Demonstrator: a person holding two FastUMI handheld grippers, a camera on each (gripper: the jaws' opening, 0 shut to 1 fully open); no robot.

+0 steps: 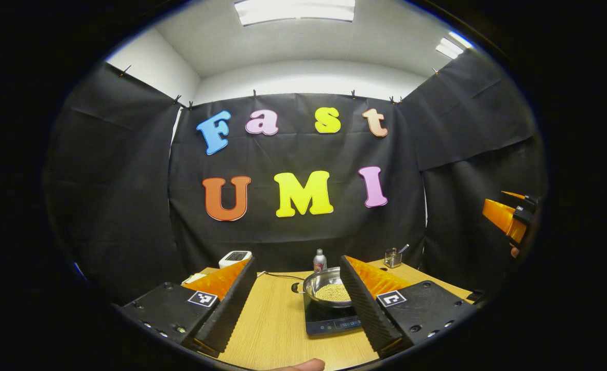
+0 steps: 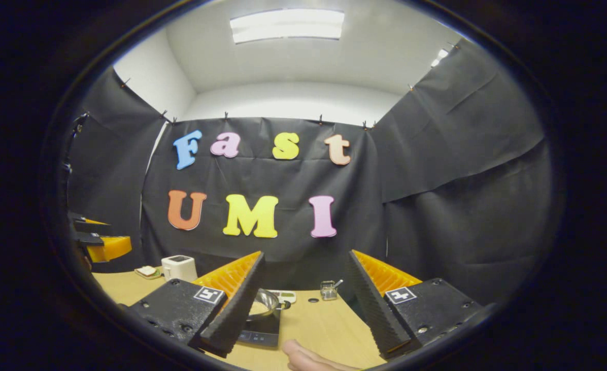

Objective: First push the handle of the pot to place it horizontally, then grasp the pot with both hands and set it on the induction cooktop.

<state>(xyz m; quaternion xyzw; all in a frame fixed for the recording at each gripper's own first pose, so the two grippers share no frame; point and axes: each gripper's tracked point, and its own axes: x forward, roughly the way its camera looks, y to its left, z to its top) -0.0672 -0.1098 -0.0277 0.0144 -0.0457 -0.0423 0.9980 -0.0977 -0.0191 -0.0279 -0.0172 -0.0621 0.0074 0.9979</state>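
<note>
Steel pot, left gripper view: the shiny pot (image 1: 328,288) with small yellow grains inside already sits on the black induction cooktop (image 1: 329,319), near the middle of the wooden worktop (image 1: 272,330).
Handle, left gripper view: I cannot make out which way it points.
Left gripper, left gripper view: the left gripper (image 1: 298,299) is wide open and holds nothing. It hangs above the near edge of the worktop, and its right finger hides part of the pot.
Other things, left gripper view: a small bottle (image 1: 319,260) and a glass jar (image 1: 392,257) stand toward the far edge. A white box (image 1: 234,258) stands near the far left corner. The right gripper (image 1: 509,219) is off to the right, well apart from the pot.
Pot, right gripper view: the pot (image 2: 263,304) peeks out beside the left finger, on the cooktop (image 2: 259,335).
Right gripper, right gripper view: the right gripper (image 2: 306,299) is wide open too, with nothing in it. It is up over the near edge of the worktop (image 2: 314,319).
Hand, right gripper view: part of a hand (image 2: 308,358) shows at the bottom.
Step now: the job looks done, I think.
Doing it well: lift both grippers straight away and keep them open, so nothing bumps the pot or spills the grains.
</note>
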